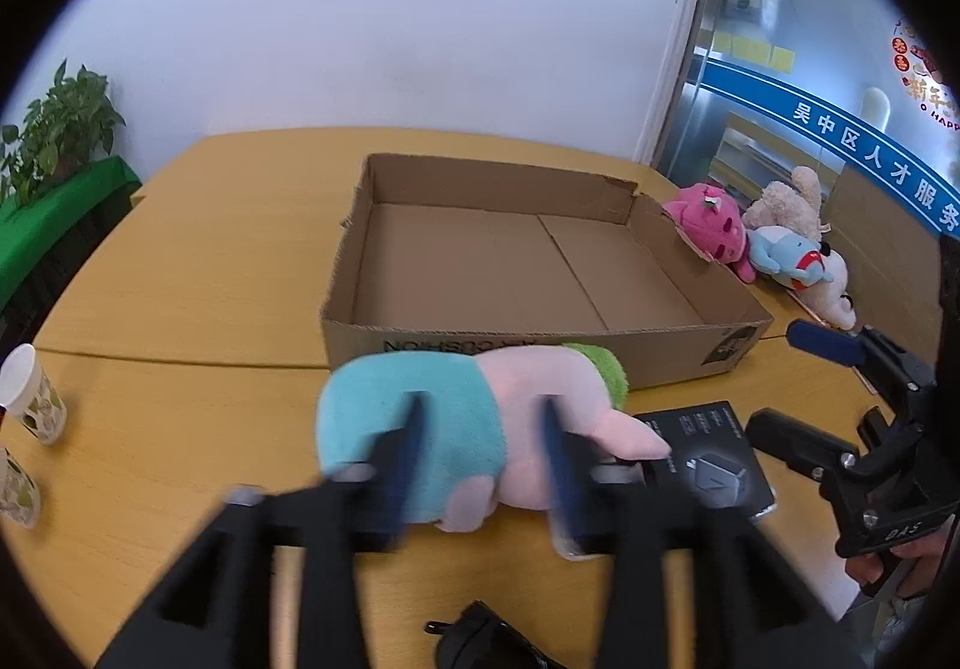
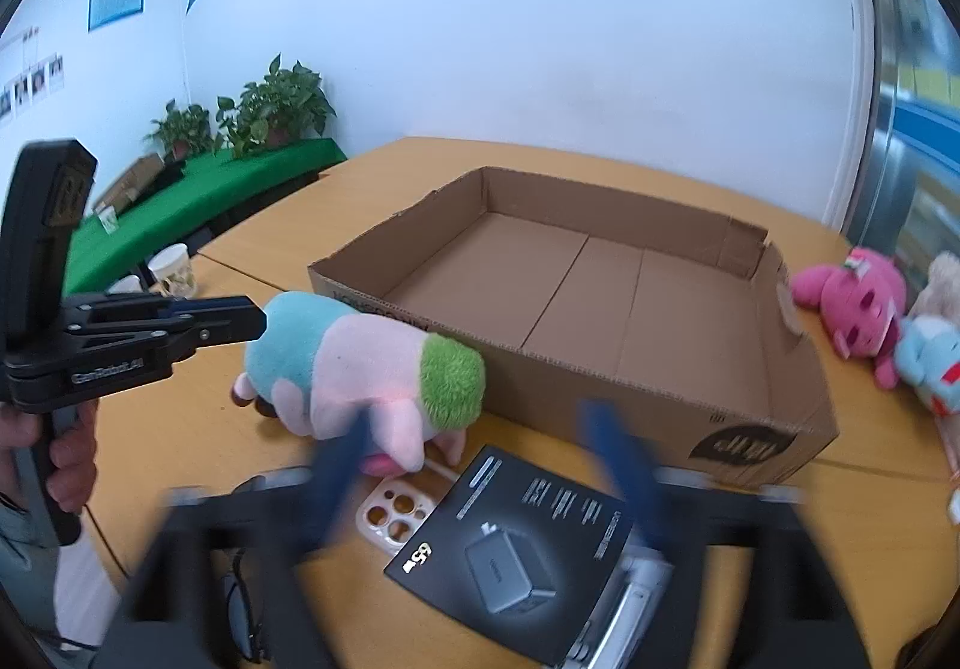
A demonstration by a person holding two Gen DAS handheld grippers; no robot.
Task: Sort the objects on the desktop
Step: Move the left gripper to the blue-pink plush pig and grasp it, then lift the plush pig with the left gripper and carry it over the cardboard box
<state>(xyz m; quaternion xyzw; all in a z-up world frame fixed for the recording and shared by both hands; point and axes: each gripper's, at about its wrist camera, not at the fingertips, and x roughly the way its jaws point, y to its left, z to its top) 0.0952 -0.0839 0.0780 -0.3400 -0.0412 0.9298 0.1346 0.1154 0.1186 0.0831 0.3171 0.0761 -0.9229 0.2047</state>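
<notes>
The left gripper (image 1: 480, 447) straddles the plush toy (image 1: 474, 417), fingers spread on either side of its body, seemingly not yet pinching. The toy lies on the counter (image 1: 180, 321) just before the near wall of the one cardboard box (image 1: 540, 333), its long axis parallel to that wall. The right gripper (image 2: 480, 465) hangs spread above one black charger box (image 2: 510, 549). Three more plush toys (image 1: 768, 243) lie beyond the box.
</notes>
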